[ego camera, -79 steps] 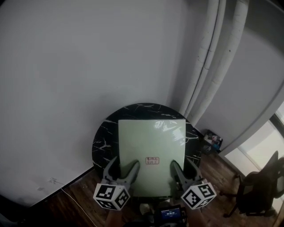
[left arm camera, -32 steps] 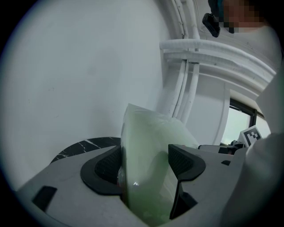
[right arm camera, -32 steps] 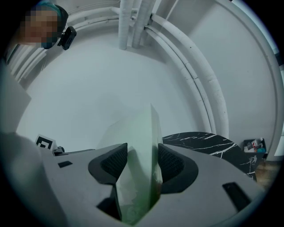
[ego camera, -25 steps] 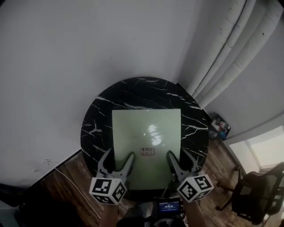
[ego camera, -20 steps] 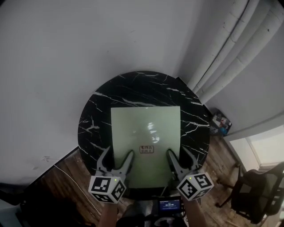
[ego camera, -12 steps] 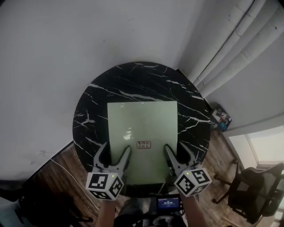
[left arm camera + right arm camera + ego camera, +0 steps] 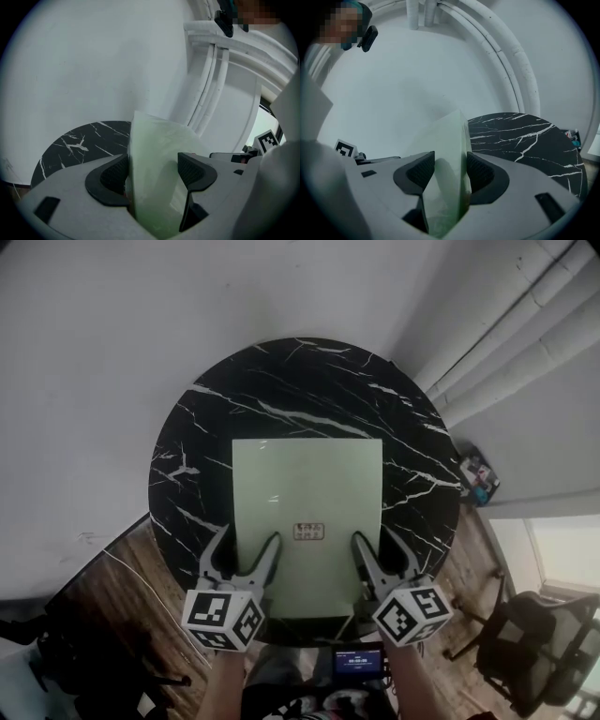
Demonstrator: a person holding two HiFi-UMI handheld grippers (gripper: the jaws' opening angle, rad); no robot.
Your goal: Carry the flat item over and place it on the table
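Note:
A pale green flat sheet [image 7: 307, 502] with a small red-print label hangs level over the round black marble table [image 7: 197, 418], covering its middle and near part. My left gripper [image 7: 247, 542] is shut on the sheet's near left edge, and my right gripper [image 7: 375, 542] is shut on its near right edge. In the left gripper view the sheet [image 7: 154, 140] stands pinched between the dark pads [image 7: 115, 176]. The right gripper view shows the sheet [image 7: 447, 136] clamped the same way, with the table [image 7: 525, 136] beyond. I cannot tell whether the sheet touches the tabletop.
A white wall runs behind the table. White pipes [image 7: 525, 334] slant down at the right. A small colourful object [image 7: 478, 479] lies on the wooden floor [image 7: 122, 606] beside the table. A dark office chair [image 7: 539, 643] stands at the lower right.
The table has come closer and now lies more fully beneath the sheet. Both grippers have carried the sheet forward over it and kept their hold.

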